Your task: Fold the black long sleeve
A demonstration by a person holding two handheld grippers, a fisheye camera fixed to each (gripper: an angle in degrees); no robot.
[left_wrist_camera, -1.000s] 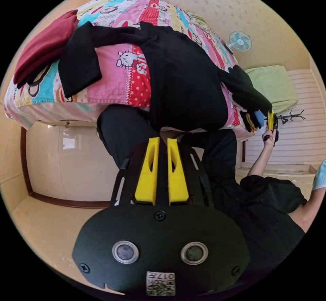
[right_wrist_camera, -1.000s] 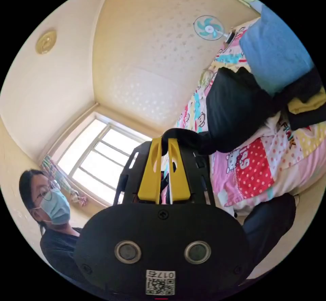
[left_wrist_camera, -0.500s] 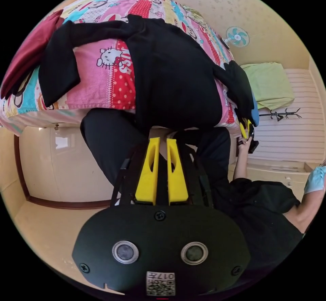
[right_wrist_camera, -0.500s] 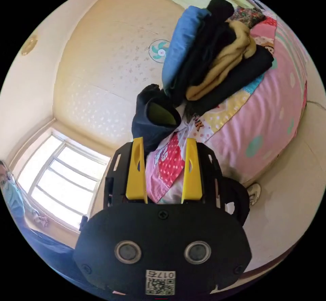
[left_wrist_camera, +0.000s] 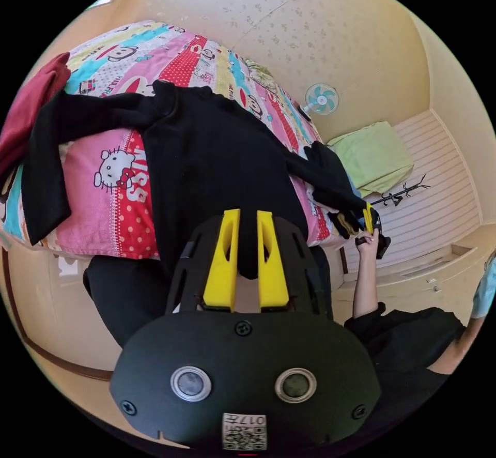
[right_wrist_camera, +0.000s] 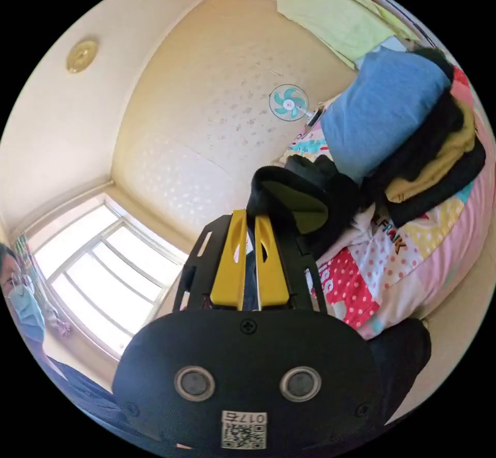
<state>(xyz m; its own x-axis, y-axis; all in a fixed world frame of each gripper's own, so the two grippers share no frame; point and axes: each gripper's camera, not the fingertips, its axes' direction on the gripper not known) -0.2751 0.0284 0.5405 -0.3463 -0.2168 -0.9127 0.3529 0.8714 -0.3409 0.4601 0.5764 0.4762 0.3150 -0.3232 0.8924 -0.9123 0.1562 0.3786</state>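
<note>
The black long sleeve (left_wrist_camera: 217, 158) lies spread on a patchwork bed cover (left_wrist_camera: 113, 168), its body hanging toward the bed's near edge. My left gripper (left_wrist_camera: 247, 216) is shut on the shirt's hem, with black cloth between the yellow jaws. One sleeve (left_wrist_camera: 44, 168) drapes across the cover at the left. The other sleeve runs right to my right gripper (left_wrist_camera: 368, 218), held in a hand. In the right gripper view, the right gripper (right_wrist_camera: 247, 217) is shut on that sleeve's cuff (right_wrist_camera: 336, 189), which curls open above the jaws.
A stack of folded clothes (right_wrist_camera: 392, 111), blue, black and yellow, sits on the bed just beyond the cuff. A dark red cloth (left_wrist_camera: 31, 106) lies at the bed's far left. The person's dark trousers (left_wrist_camera: 119, 292) stand against the bed edge. A wall fan (left_wrist_camera: 320, 98) hangs behind.
The right gripper stood open beside the cuff half a second ago and has shut on it. The left gripper has kept its hold on the hem and carried it up over the bed edge.
</note>
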